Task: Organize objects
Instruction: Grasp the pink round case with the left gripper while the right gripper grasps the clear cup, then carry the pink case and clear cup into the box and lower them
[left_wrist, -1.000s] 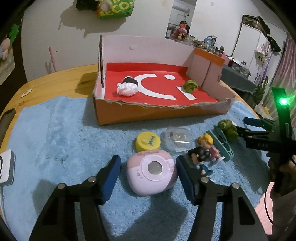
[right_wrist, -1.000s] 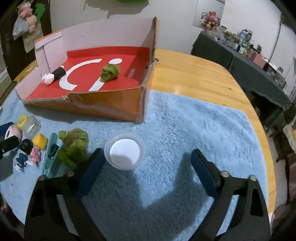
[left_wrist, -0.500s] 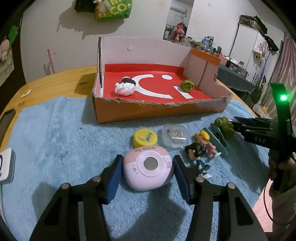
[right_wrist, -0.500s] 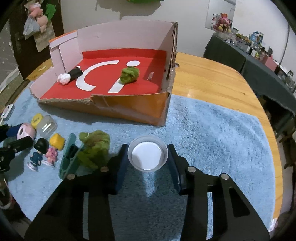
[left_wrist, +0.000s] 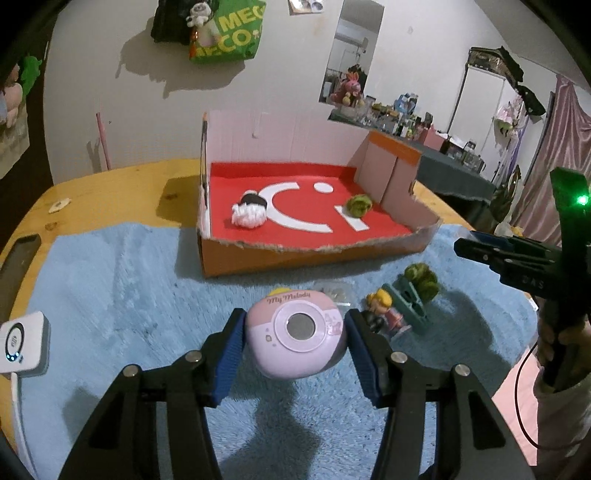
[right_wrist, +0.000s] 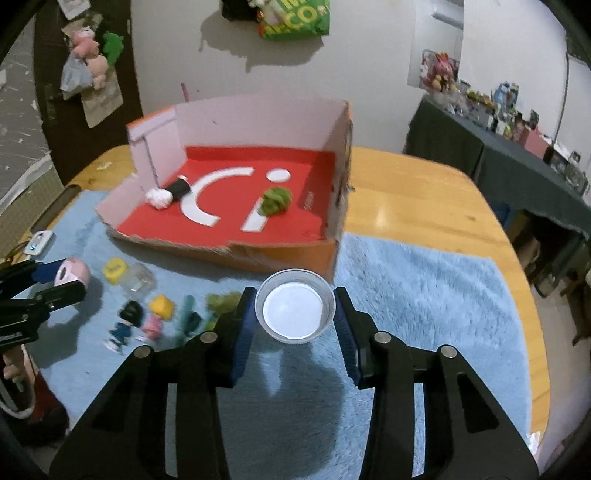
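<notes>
**Q:** Reading from the left, what do you hold, and where does the box lie from it?

**A:** Your left gripper (left_wrist: 295, 338) is clamped on the pink toy camera (left_wrist: 295, 341), blue pads pressed to its two sides, lens facing you. It looks lifted clear of the blue fleece mat (left_wrist: 110, 295). The open cardboard box (left_wrist: 314, 254) lies straight ahead and a little right of your fingers, its low torn front wall facing you. A white-and-black plush (left_wrist: 250, 213) sits at the left of the red floor, a green ball (left_wrist: 357, 205) at the right; the middle is bare.

**Q:** And on the right?

**A:** Your right gripper (right_wrist: 295, 319) grips the clear round container with the white base (right_wrist: 294, 312), mouth upward. From this hand the box (right_wrist: 258, 254) lies ahead and to the left, with its tall side wall (right_wrist: 341, 177) nearly in line with your fingers.

**Q:** Which relation governs the coming move?

**A:** Probably that offset. The left hand appears to have a direct path over the low front edge. The right hand, by this reading, must shift left to pass inside the tall wall, not into it. The figurines (right_wrist: 142, 321) and other green ball (right_wrist: 221, 302) remain on the mat between your hands.
</notes>
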